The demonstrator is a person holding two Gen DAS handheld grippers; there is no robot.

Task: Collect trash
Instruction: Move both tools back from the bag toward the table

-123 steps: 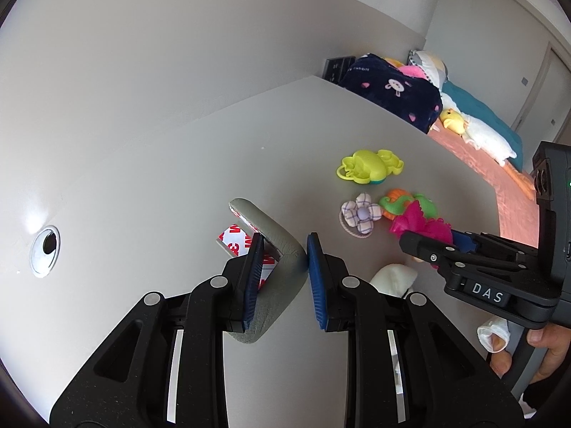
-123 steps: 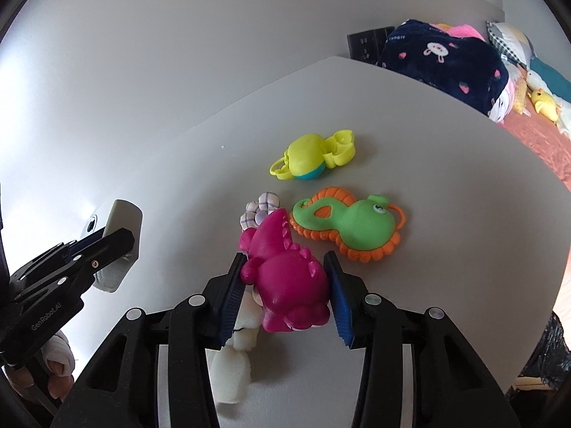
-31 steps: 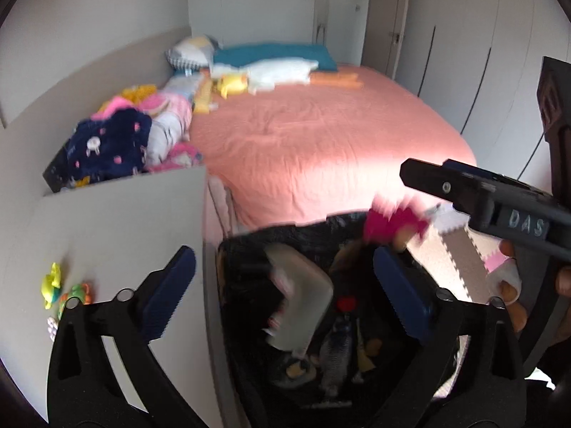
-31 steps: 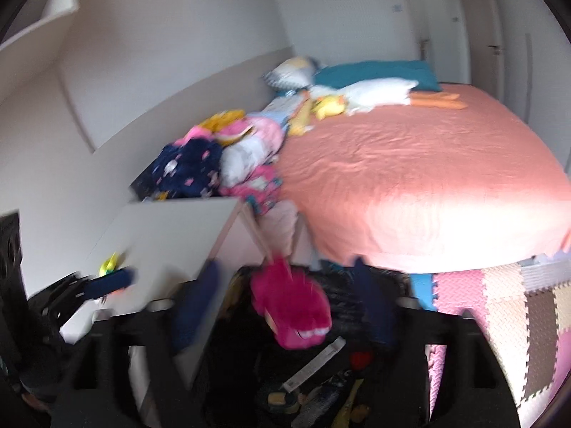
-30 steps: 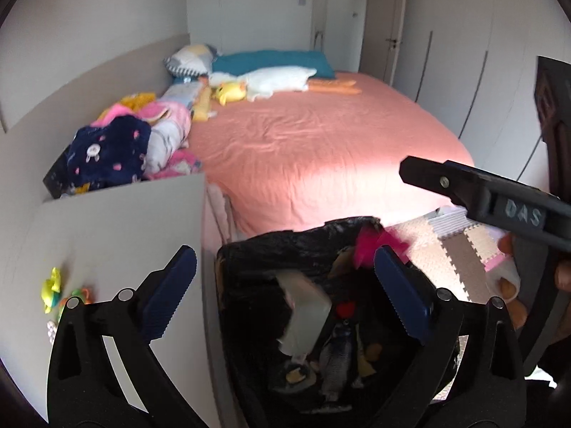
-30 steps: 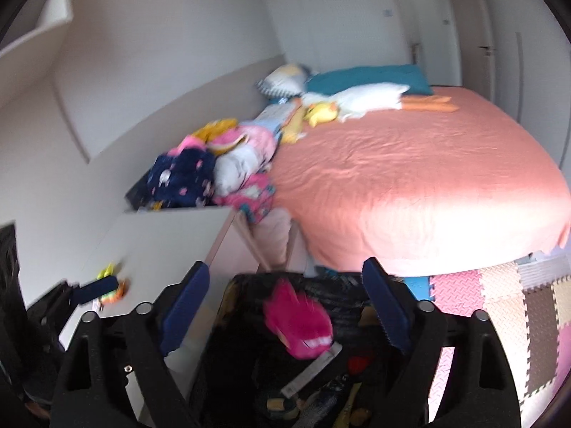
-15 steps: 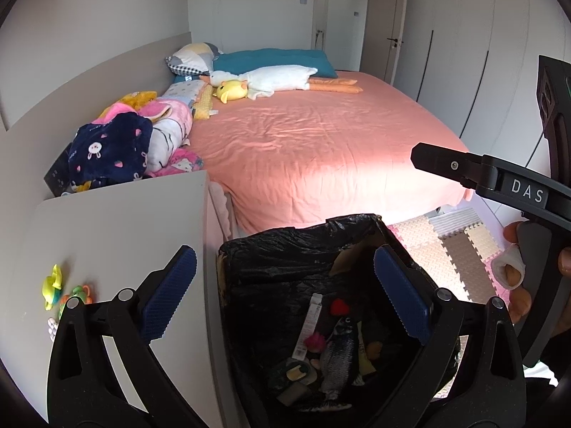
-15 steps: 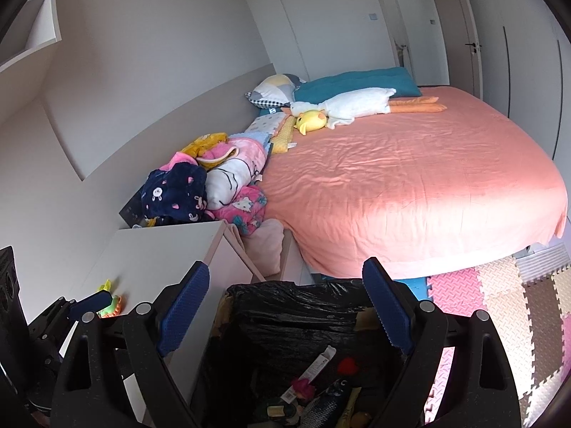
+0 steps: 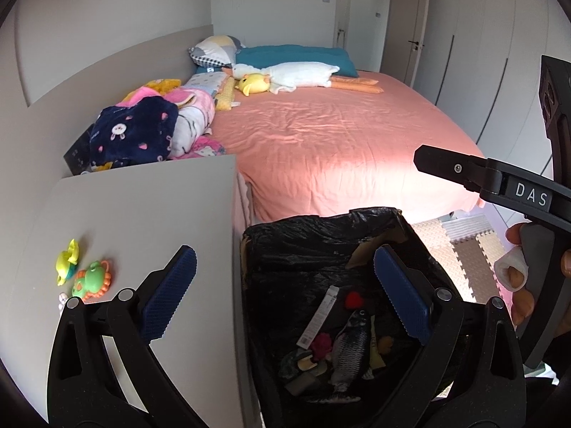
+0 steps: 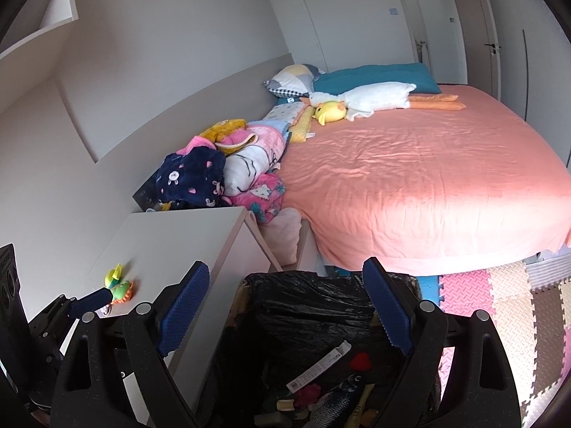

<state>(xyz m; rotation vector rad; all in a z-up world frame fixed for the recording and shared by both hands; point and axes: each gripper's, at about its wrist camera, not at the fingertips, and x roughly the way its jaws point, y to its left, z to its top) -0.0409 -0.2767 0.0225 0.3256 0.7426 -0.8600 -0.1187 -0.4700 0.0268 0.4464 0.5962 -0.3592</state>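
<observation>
Drop done: pink toy and grey piece, falling a second ago, now in bin. Left gripper and right gripper both spread wide, empty. I still see toys on table.

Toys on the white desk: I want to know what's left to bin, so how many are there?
3 visible: a yellow toy, a green-and-orange toy just in front of it, and a small pale one mostly hidden behind the left gripper. More may be hidden.
</observation>
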